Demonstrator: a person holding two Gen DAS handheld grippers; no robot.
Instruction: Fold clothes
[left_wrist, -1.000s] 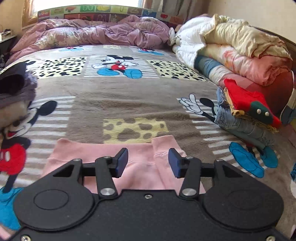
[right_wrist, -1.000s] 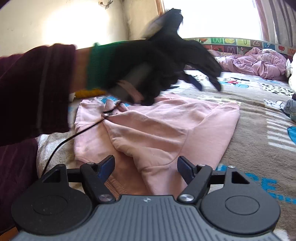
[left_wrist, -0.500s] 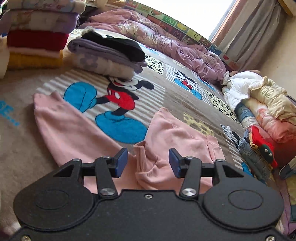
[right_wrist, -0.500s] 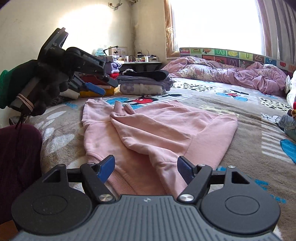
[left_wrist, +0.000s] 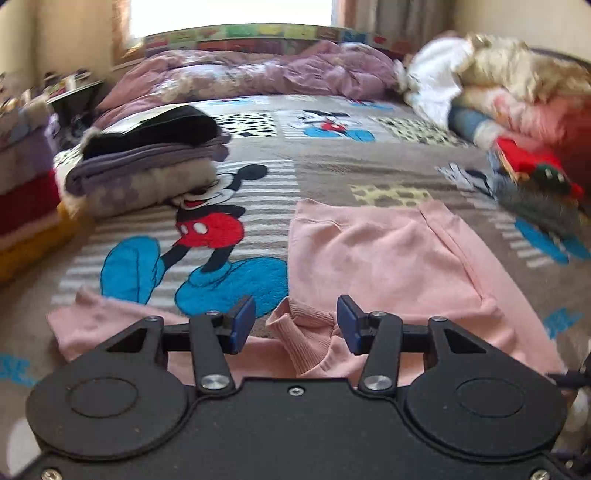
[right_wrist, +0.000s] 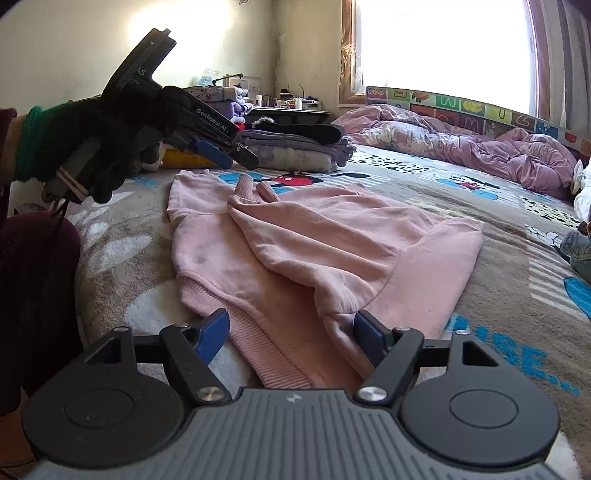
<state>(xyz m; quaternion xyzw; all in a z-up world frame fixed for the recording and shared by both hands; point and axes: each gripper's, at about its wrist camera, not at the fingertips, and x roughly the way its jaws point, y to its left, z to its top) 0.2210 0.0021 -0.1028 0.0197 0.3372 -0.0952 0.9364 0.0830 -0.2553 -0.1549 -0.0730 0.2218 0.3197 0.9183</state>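
A pink sweatshirt lies partly folded on the cartoon-mouse blanket, one sleeve laid across its body. In the left wrist view the sweatshirt fills the near right, and its ribbed cuff sits between the open fingers of my left gripper, untouched. In the right wrist view the left gripper hovers above the sweatshirt's far left corner, held by a black-gloved hand. My right gripper stands open low over the ribbed hem, a fabric fold against its right finger.
A folded pile of black, grey and lilac clothes lies at the left, beside a taller red and yellow stack. A crumpled purple duvet spans the back. Bedding and folded jeans with a red item crowd the right.
The left gripper has swung right and dropped lower, so the pink cuff now lies between its fingers. The right gripper has edged closer to the hem. Both stay open.
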